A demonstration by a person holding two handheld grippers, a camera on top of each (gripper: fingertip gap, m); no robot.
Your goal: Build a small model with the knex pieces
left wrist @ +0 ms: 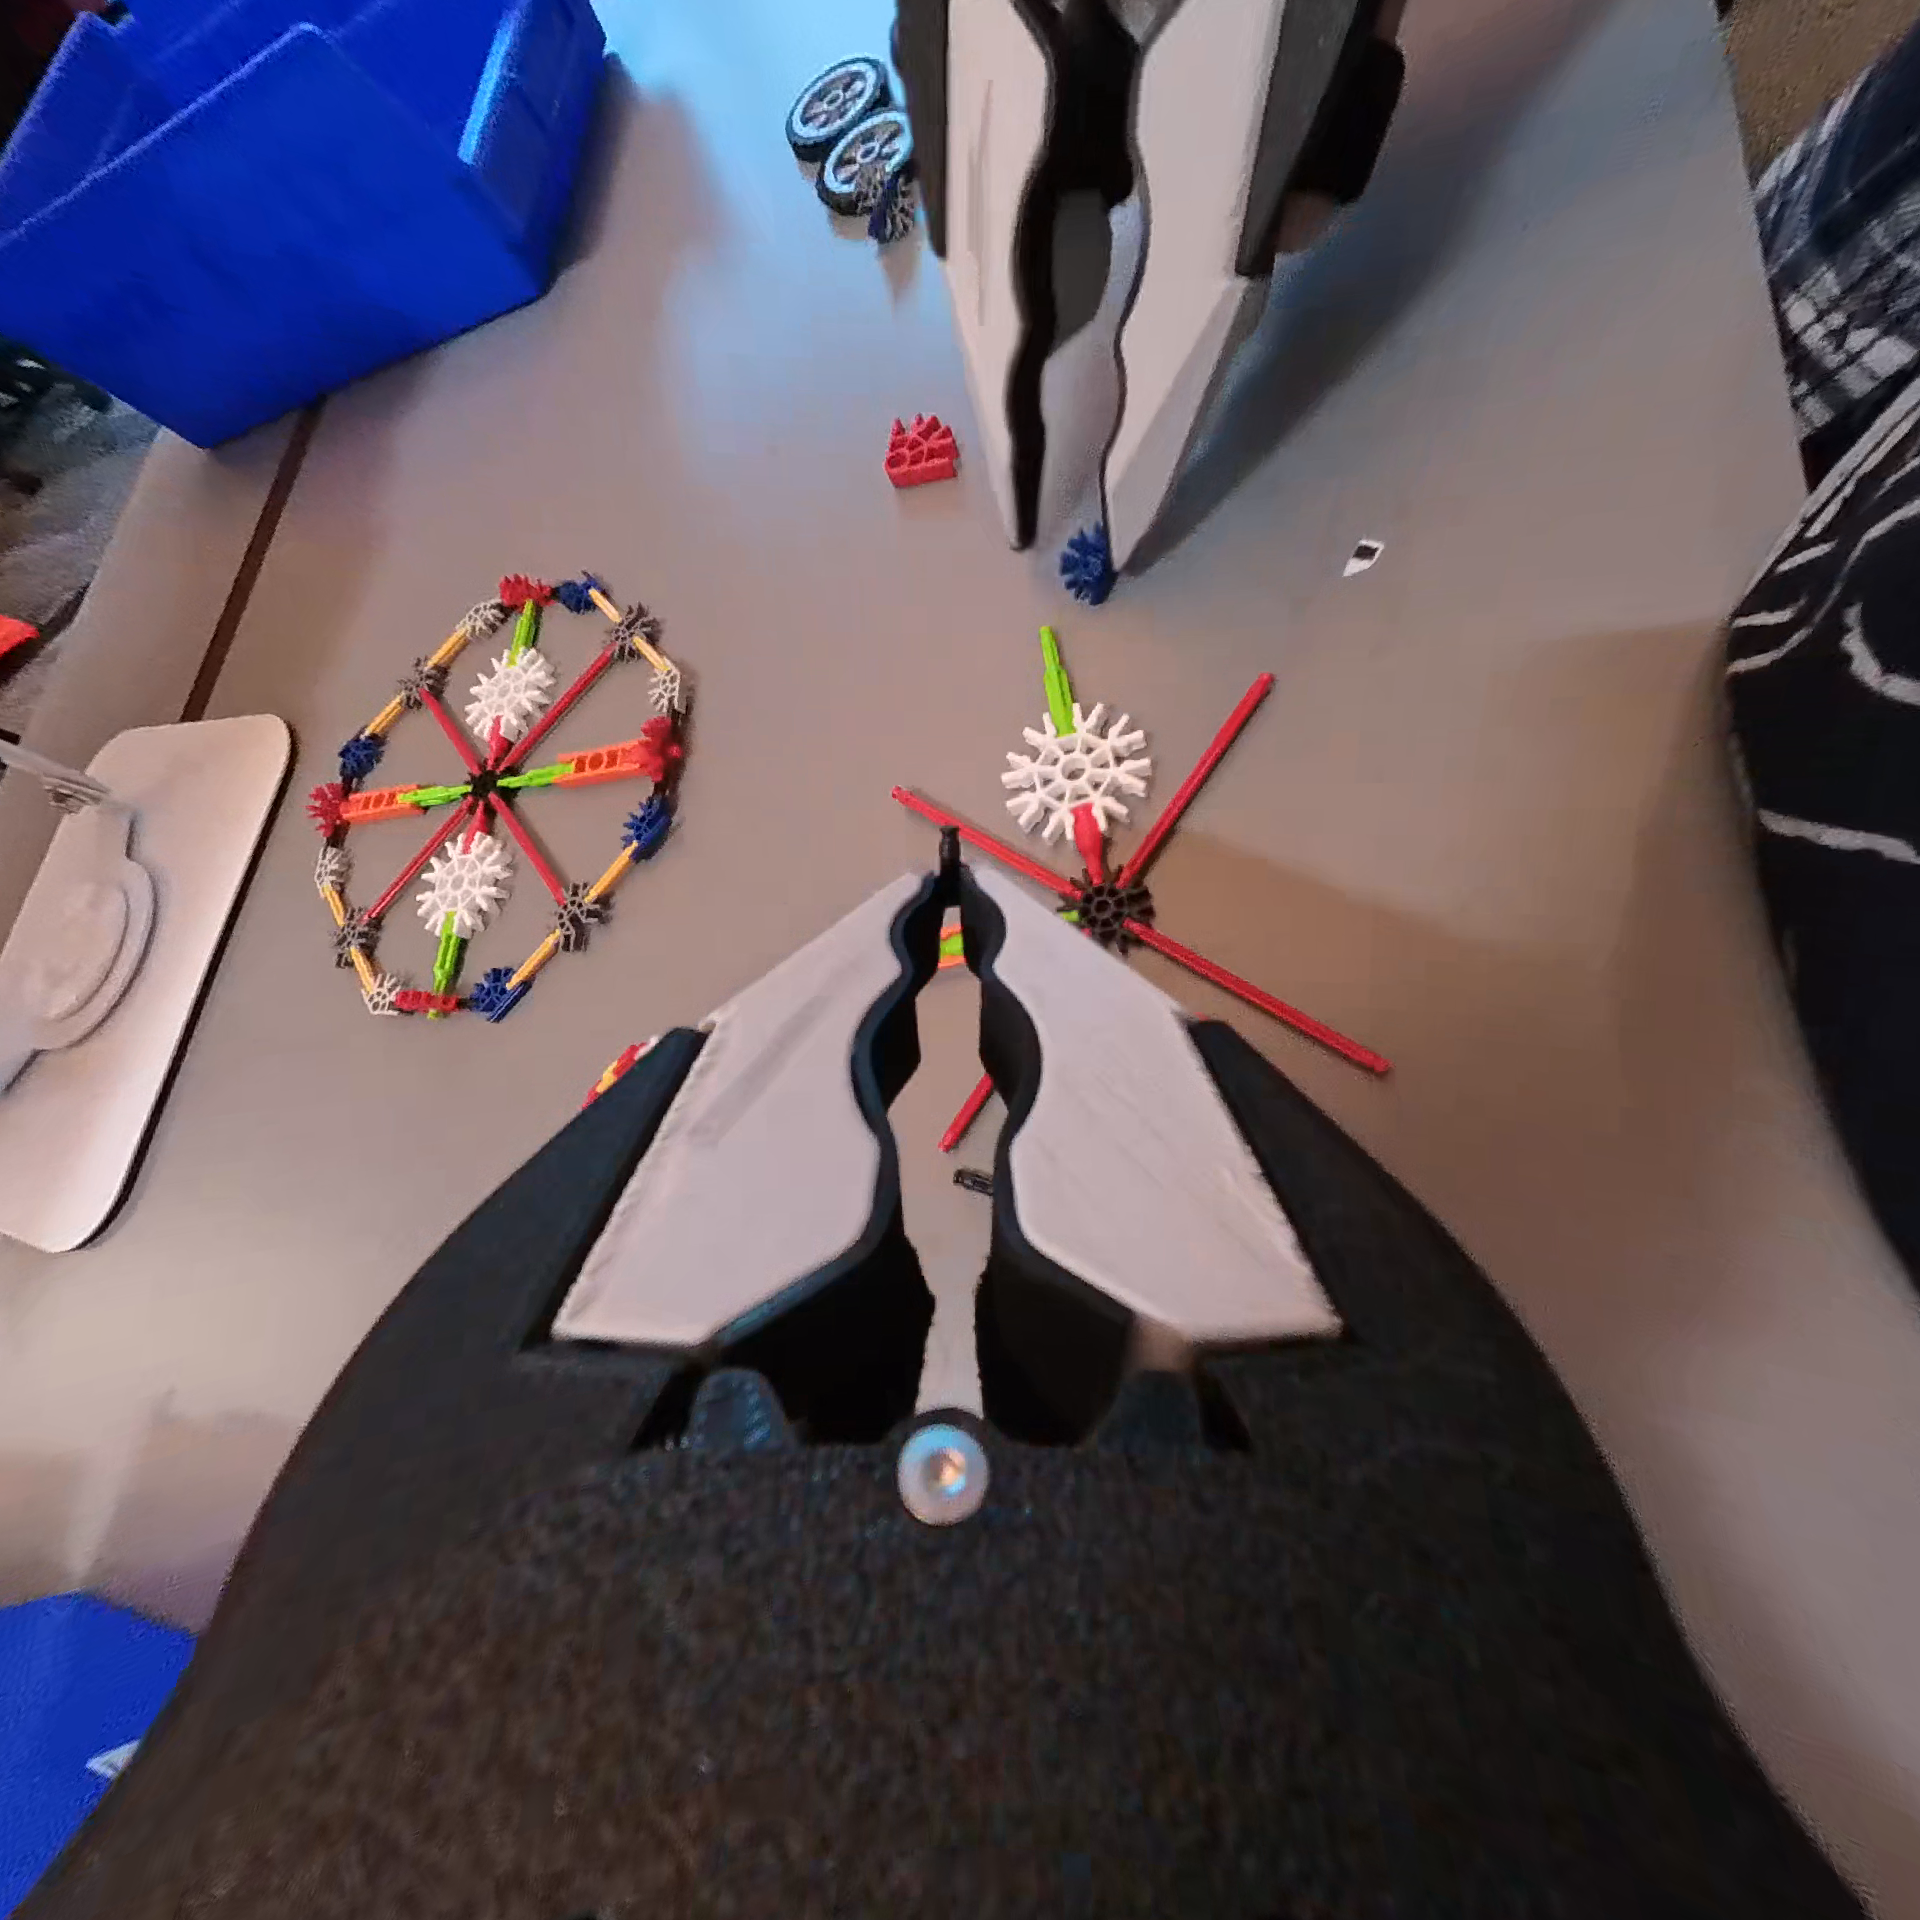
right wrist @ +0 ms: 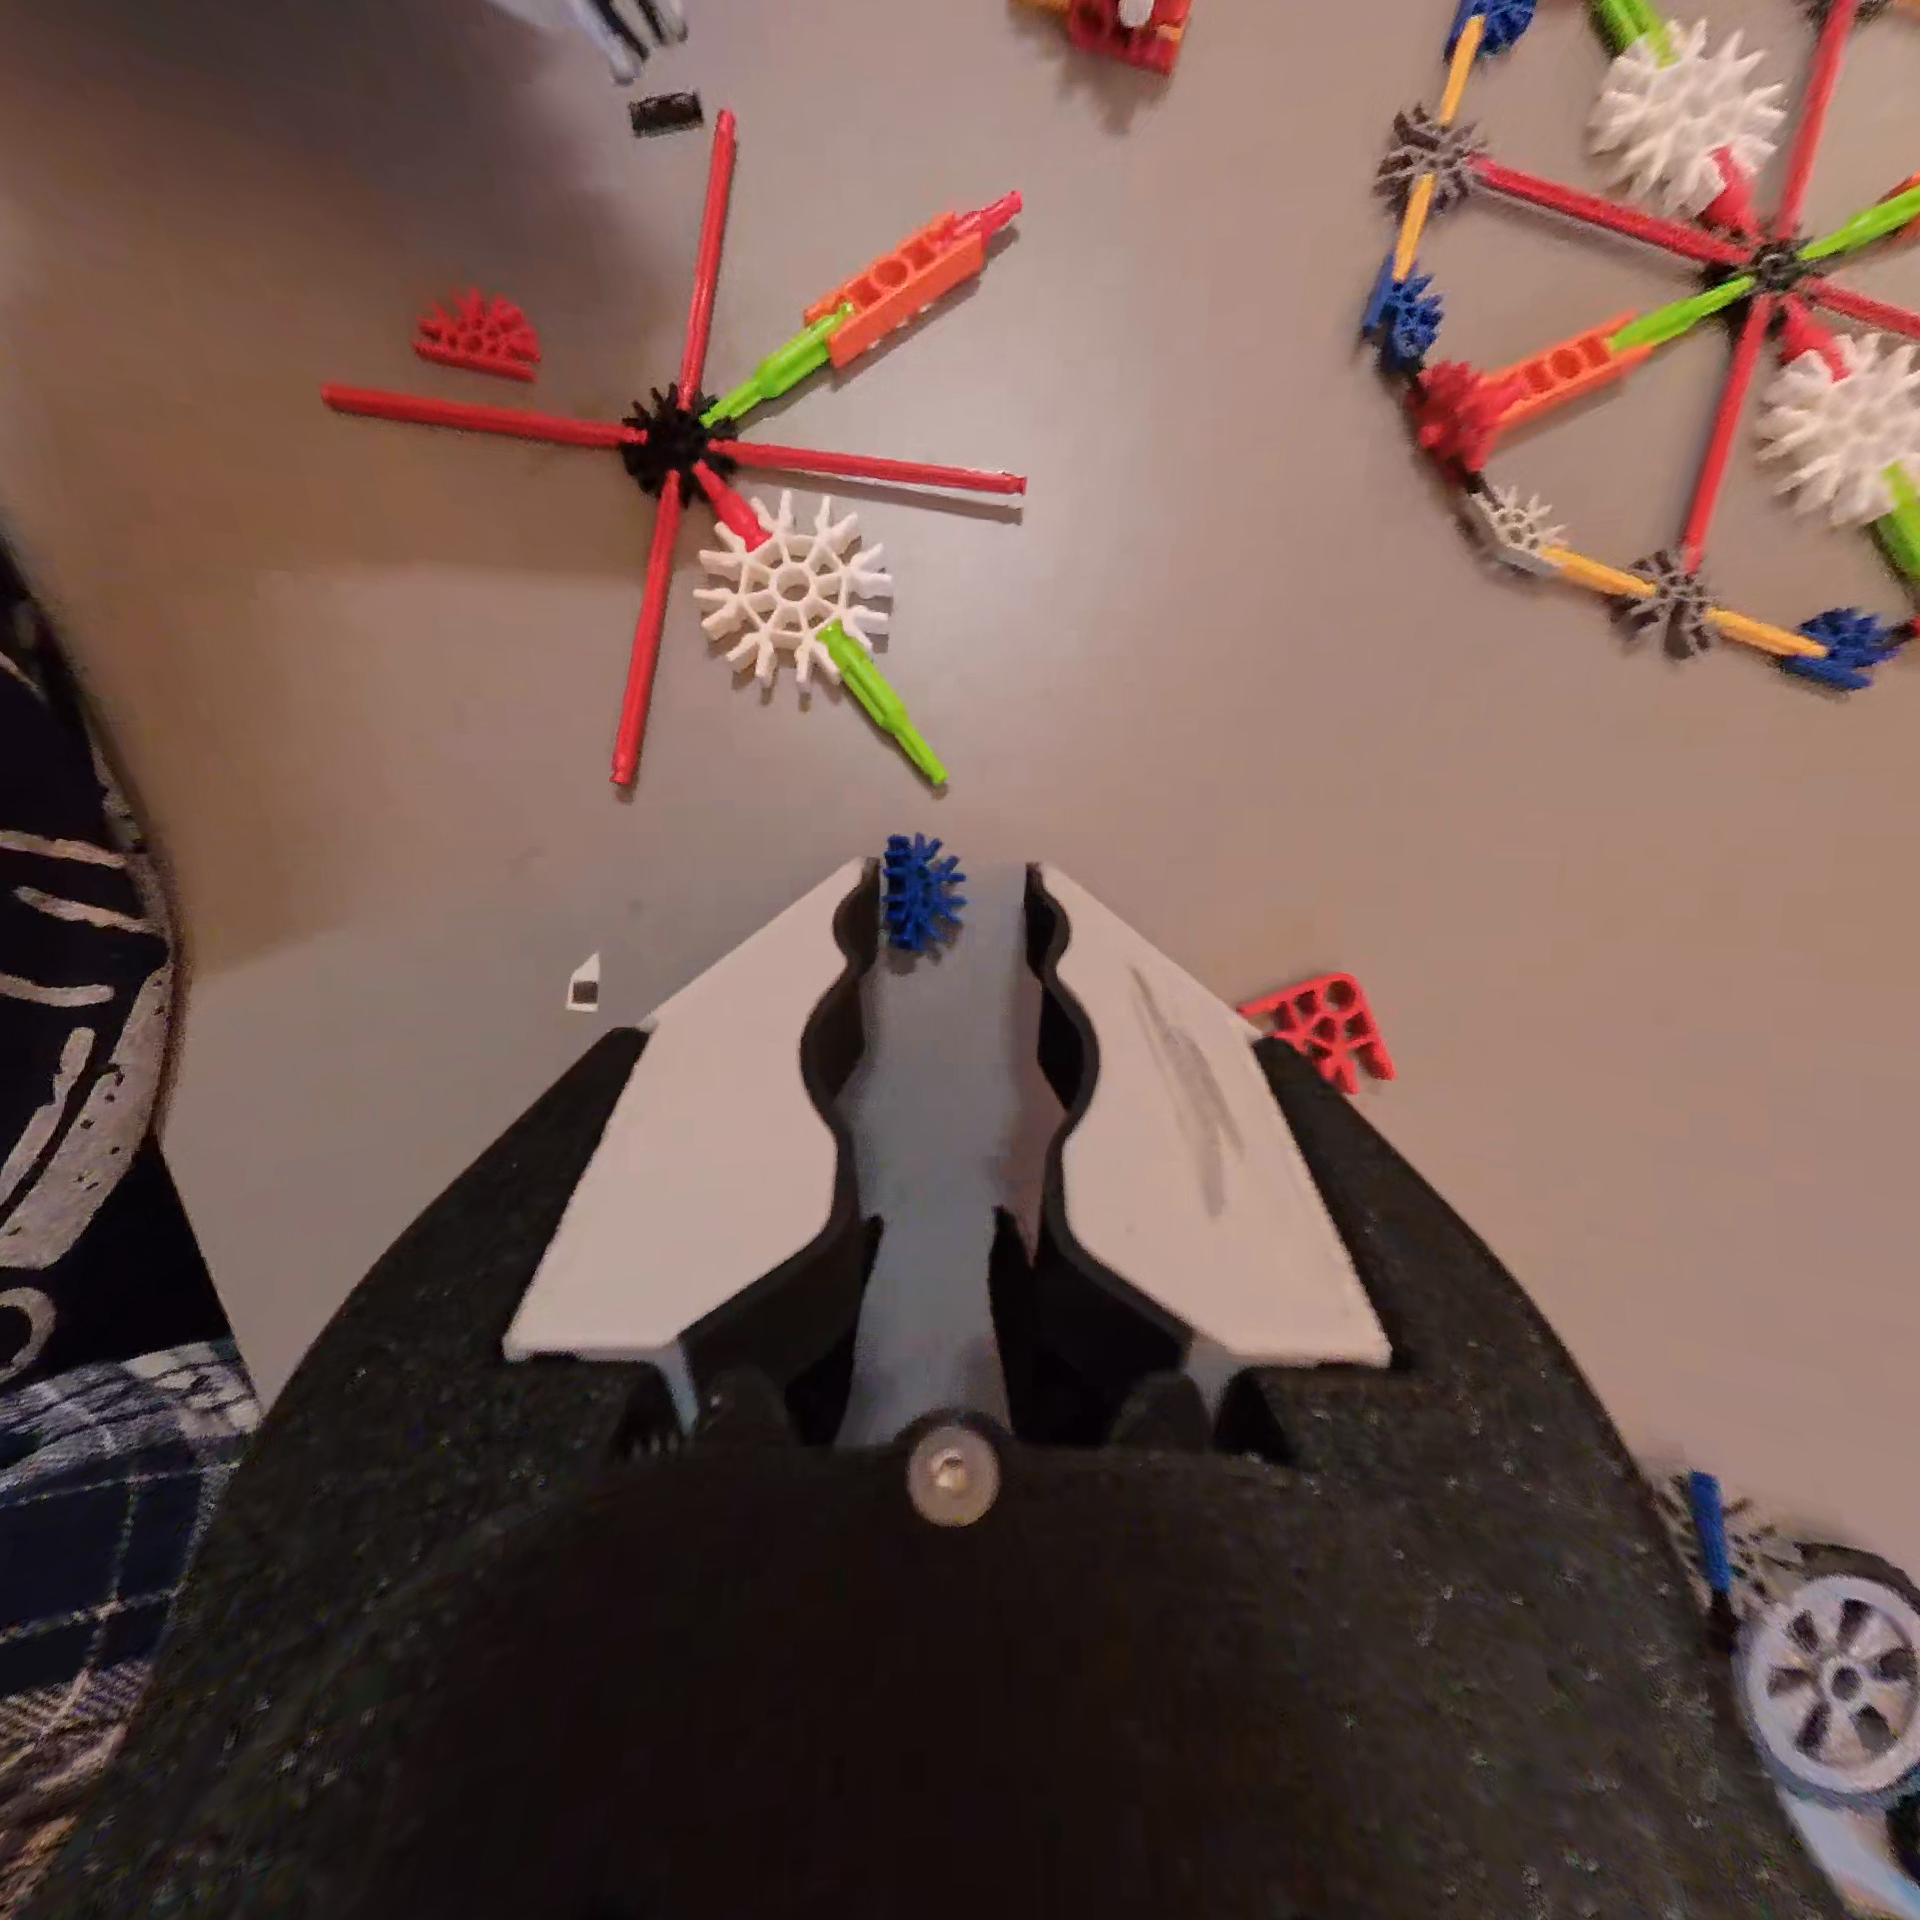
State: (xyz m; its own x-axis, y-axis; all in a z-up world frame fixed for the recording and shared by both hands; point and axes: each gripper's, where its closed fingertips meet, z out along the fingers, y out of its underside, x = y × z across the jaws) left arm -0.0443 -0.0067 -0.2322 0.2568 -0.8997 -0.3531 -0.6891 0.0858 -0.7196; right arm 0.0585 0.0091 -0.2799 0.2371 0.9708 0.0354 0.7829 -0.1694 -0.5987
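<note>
My left gripper [left wrist: 945, 883] is shut on a small black piece [left wrist: 947, 847] that sticks out past its tips. It hovers just beside a black hub [left wrist: 1107, 904] with several red rods, a white snowflake connector [left wrist: 1075, 769] and a green rod. My right gripper [right wrist: 945, 873] is open, tips down on the table, with a blue connector [right wrist: 920, 894] between its fingers, against the left one. The right gripper also shows in the left wrist view [left wrist: 1075, 551], with the blue connector [left wrist: 1086, 566] at its tips. The hub assembly [right wrist: 670, 436] lies ahead of the right gripper.
A finished rod wheel [left wrist: 499, 795] lies left on the grey table [left wrist: 1455, 831]. Loose red connectors [left wrist: 920, 452] [right wrist: 478, 332], two toy tyres [left wrist: 852, 135], blue bins [left wrist: 260, 208] and a white stand base [left wrist: 135, 935] lie around. A person's dark clothing [left wrist: 1829, 727] borders the right edge. My right fingertips sit around 12 cm from my left ones. Both grippers' tips are roughly 20 cm from the finished rod wheel [left wrist: 499, 795]. Seen from the right wrist view [right wrist: 1735, 277] as well.
</note>
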